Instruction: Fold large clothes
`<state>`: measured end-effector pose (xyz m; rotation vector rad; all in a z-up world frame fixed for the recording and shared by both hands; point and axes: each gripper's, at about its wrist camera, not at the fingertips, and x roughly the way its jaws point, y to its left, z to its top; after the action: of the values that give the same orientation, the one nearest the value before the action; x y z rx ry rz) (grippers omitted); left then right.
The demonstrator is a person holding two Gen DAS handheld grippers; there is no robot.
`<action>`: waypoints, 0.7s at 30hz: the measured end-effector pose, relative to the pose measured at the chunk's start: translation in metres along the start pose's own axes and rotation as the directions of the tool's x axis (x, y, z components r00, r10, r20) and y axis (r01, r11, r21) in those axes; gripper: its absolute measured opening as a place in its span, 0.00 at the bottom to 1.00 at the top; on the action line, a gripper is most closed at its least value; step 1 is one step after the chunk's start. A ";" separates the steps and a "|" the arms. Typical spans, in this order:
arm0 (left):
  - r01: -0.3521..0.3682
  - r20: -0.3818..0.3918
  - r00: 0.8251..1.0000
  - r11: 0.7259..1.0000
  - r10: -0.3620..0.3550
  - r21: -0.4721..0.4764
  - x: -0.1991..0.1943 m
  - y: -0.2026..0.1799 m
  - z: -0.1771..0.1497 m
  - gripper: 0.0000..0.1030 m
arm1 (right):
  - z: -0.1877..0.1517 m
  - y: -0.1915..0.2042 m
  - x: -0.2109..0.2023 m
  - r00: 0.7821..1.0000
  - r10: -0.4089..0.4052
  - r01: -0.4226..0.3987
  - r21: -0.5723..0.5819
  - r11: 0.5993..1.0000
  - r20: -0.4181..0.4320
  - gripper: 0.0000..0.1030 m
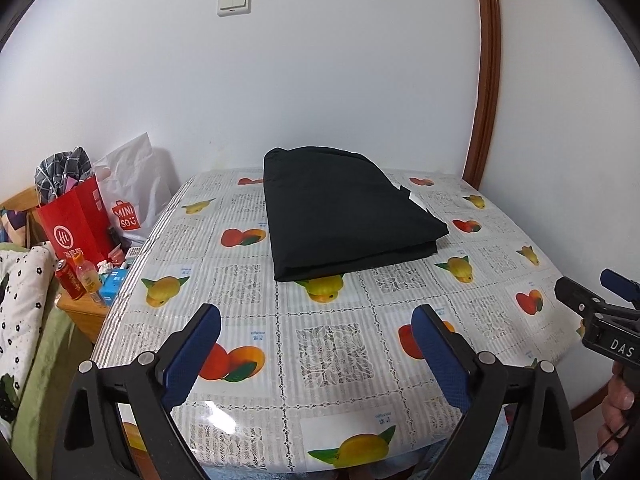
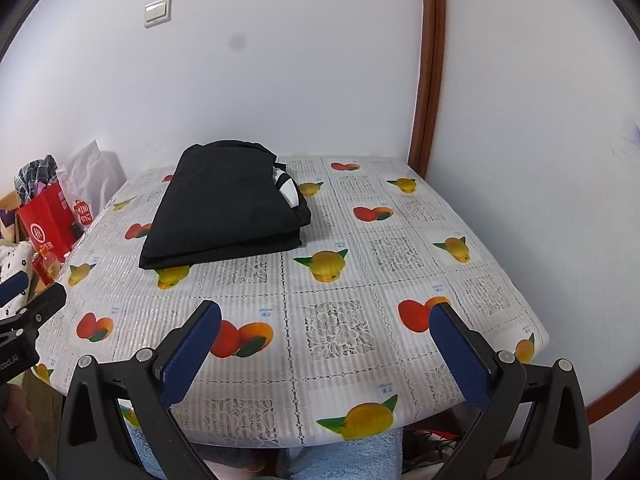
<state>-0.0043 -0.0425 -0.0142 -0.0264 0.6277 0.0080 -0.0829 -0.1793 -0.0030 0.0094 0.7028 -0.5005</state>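
A black garment lies folded into a thick rectangle on the far half of the table, near the wall. It also shows in the right wrist view, with a white-striped bit at its right edge. My left gripper is open and empty above the table's near part, well short of the garment. My right gripper is open and empty too, over the near edge. The right gripper also shows at the right edge of the left wrist view.
The table carries a fruit-patterned plastic cloth. Left of it stand a red paper bag, a white Miniso bag, and bottles on a wooden stand. A white wall and a brown door frame lie behind.
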 end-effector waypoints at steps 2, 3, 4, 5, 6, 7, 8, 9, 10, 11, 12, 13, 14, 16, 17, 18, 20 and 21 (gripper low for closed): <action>-0.005 0.003 1.000 1.000 0.005 -0.002 -0.001 0.000 0.000 0.94 | 0.000 0.000 0.000 1.000 -0.007 0.007 -0.002 1.000 0.001 0.99; -0.005 0.004 1.000 1.000 0.005 -0.002 -0.001 0.000 0.000 0.94 | 0.001 0.001 0.000 1.000 -0.007 0.007 0.000 1.000 0.000 0.99; -0.007 0.005 1.000 1.000 0.007 -0.004 -0.001 0.001 0.000 0.94 | 0.001 0.001 0.000 1.000 -0.005 0.005 0.004 1.000 -0.002 0.99; -0.009 0.005 1.000 1.000 0.009 -0.007 -0.002 0.002 0.000 0.94 | 0.002 0.001 0.000 1.000 -0.001 0.001 0.006 1.000 -0.005 0.99; -0.010 0.006 1.000 1.000 0.011 -0.010 -0.002 0.003 0.000 0.94 | 0.002 0.001 0.000 1.000 0.002 -0.002 0.008 1.000 -0.007 0.99; -0.013 0.006 1.000 1.000 0.013 -0.013 -0.003 0.004 0.000 0.94 | 0.002 0.001 0.000 1.000 0.005 -0.005 0.009 1.000 -0.009 0.99; -0.016 0.007 1.000 1.000 0.016 -0.014 -0.003 0.006 0.000 0.94 | 0.001 0.001 0.001 1.000 0.006 -0.006 0.008 1.000 -0.009 0.99; -0.018 0.008 1.000 1.000 0.018 -0.014 -0.004 0.007 0.000 0.94 | 0.001 0.001 0.001 1.000 0.004 -0.004 0.005 1.000 -0.011 0.99; -0.023 0.009 1.000 1.000 0.023 -0.017 -0.004 0.008 0.000 0.94 | 0.001 0.002 0.002 1.000 0.002 -0.002 0.002 1.000 -0.012 0.99; -0.025 0.009 1.000 1.000 0.025 -0.019 -0.004 0.009 0.000 0.94 | 0.001 0.003 0.002 1.000 0.001 -0.001 0.001 1.000 -0.012 0.99; -0.024 0.009 1.000 0.999 0.024 -0.022 -0.004 0.010 0.000 0.94 | 0.001 0.003 0.002 1.000 0.002 -0.002 0.000 1.000 -0.013 0.99; -0.023 0.009 1.000 0.999 0.023 -0.024 -0.004 0.011 0.000 0.94 | 0.001 0.003 0.002 1.000 0.003 -0.003 0.000 1.000 -0.012 0.99; -0.024 0.009 1.000 0.999 0.025 -0.024 -0.004 0.011 0.000 0.94 | 0.001 0.004 0.002 1.000 0.003 -0.003 0.000 1.000 -0.011 0.99; -0.026 0.009 1.000 0.999 0.027 -0.020 -0.005 0.011 0.000 0.94 | 0.002 0.005 0.001 1.000 0.002 -0.002 -0.003 1.000 -0.007 0.99; -0.026 0.009 1.000 0.999 0.026 -0.019 -0.005 0.011 0.000 0.94 | 0.002 0.005 0.000 1.000 0.002 -0.002 -0.002 1.000 -0.006 0.99; -0.024 0.008 1.000 1.000 0.025 -0.018 -0.004 0.011 0.000 0.94 | 0.002 0.004 0.000 1.000 0.003 -0.003 -0.001 1.000 -0.005 0.99; -0.027 0.008 1.000 0.999 0.027 -0.020 -0.005 0.011 0.000 0.94 | 0.002 0.005 0.000 1.000 0.003 -0.003 -0.001 1.000 -0.004 0.99; -0.027 0.009 1.000 0.999 0.027 -0.022 -0.005 0.011 0.000 0.94 | 0.002 0.005 0.000 1.000 0.003 -0.003 -0.002 1.000 -0.004 0.99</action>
<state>-0.0080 -0.0319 -0.0114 -0.0391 0.6185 0.0408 -0.0796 -0.1756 -0.0020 0.0099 0.7066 -0.4970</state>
